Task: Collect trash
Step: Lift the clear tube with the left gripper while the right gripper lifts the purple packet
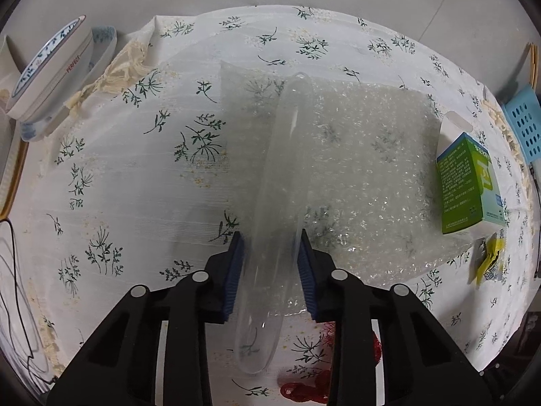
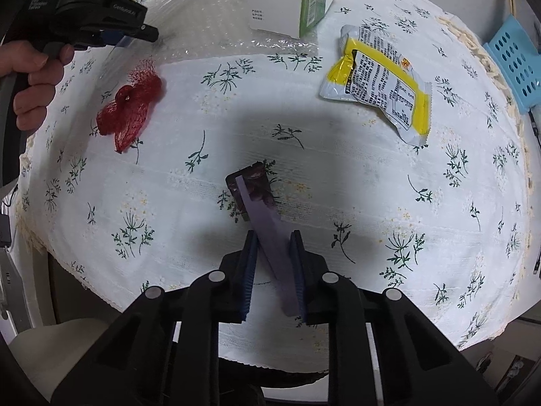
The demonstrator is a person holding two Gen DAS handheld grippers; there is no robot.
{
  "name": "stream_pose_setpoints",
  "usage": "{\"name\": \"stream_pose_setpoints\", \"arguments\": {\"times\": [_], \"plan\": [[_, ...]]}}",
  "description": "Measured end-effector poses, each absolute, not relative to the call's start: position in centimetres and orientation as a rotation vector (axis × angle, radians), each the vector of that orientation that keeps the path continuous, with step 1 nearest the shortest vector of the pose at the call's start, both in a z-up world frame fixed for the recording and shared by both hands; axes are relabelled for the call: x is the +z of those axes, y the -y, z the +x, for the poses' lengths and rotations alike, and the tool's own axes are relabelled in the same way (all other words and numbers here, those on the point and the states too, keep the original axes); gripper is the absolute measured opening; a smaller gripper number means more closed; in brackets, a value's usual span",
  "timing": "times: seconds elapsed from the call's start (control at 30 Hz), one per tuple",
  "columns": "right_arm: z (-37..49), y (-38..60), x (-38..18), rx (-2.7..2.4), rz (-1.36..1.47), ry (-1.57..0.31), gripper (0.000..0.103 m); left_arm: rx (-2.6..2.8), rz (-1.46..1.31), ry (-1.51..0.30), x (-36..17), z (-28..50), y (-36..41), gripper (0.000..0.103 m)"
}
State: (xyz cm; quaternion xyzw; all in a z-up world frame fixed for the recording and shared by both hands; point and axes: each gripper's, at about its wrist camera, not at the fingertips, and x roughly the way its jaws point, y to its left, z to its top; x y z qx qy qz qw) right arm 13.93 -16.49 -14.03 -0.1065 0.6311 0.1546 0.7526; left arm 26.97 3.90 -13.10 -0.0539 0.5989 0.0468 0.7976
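Observation:
My left gripper (image 1: 270, 237) is shut on a long clear plastic piece (image 1: 280, 176) that stands on edge between the blue pads, over the floral tablecloth (image 1: 135, 186). From the right wrist view this gripper (image 2: 148, 34) shows at the top left in a person's hand (image 2: 33, 67). My right gripper (image 2: 274, 235) is shut on a dark wrapper (image 2: 252, 182) with a lilac inner side, whose far end reaches the cloth. Loose trash lies around: a red mesh net (image 2: 130, 108), a bubble wrap sheet (image 1: 355, 176), a green and white carton (image 2: 287, 0) and a yellow and white packet (image 2: 382, 88).
A blue perforated basket (image 2: 514, 61) sits off the table's right edge. Patterned bowls and a white round tin (image 1: 50, 74) stand at the far left. A black cable (image 1: 13, 287) hangs past the left table edge. The cloth's fringed hem marks the table's near edge.

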Motion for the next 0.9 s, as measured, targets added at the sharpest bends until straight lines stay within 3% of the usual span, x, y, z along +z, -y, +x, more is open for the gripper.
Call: {"name": "stream_pose_setpoints", "arguments": {"times": [0.23, 0.9], "plan": [[14.4, 17.7, -13.5, 0.309, -0.193, -1.366, 0.012, 0.093, -0.117, -1.273, -12.8, 26.8, -4.1, 0.027], [13.5, 22.0, -11.6, 0.253, -0.075, -1.282, 0.012, 0.059, -0.187, -1.207, -10.4, 21.3, -4.4, 0.025]]}}
